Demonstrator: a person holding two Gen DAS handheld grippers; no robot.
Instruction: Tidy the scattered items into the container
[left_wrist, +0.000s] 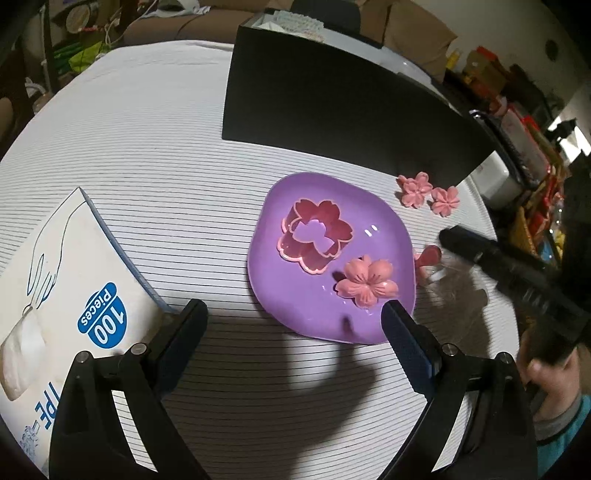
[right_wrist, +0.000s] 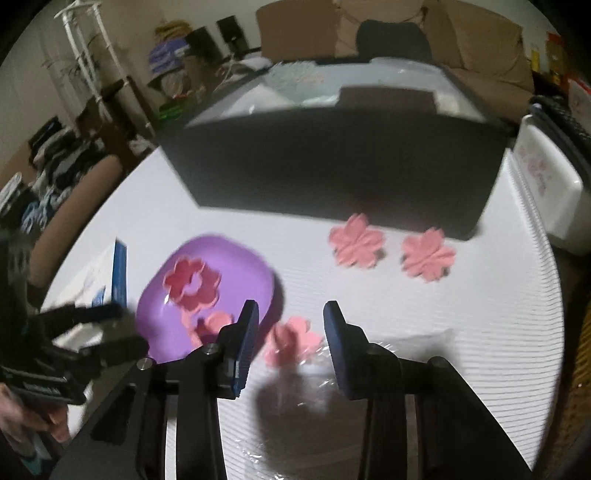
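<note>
Blur smears the right wrist view, so a clear crinkled wrapper (right_wrist: 314, 373) beneath the right gripper (right_wrist: 290, 321) is hard to read. Its fingers stand apart, a pink blossom piece (right_wrist: 291, 339) lying between them, ungripped. The left gripper (left_wrist: 293, 317) is spread wide and empty above a glossy purple plate (left_wrist: 295, 295) holding a flower-shaped cutter (left_wrist: 314, 236). Two more blossoms (right_wrist: 356, 242) lie on the striped worktop (left_wrist: 166, 147) beside the black container (left_wrist: 332, 110). A glove box (left_wrist: 74, 266) is cut off at the left.

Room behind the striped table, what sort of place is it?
Probably a cluttered home living room: a brown sofa beyond the black rectangular storage box, a white coat stand, and piled clothes at the side.
</note>
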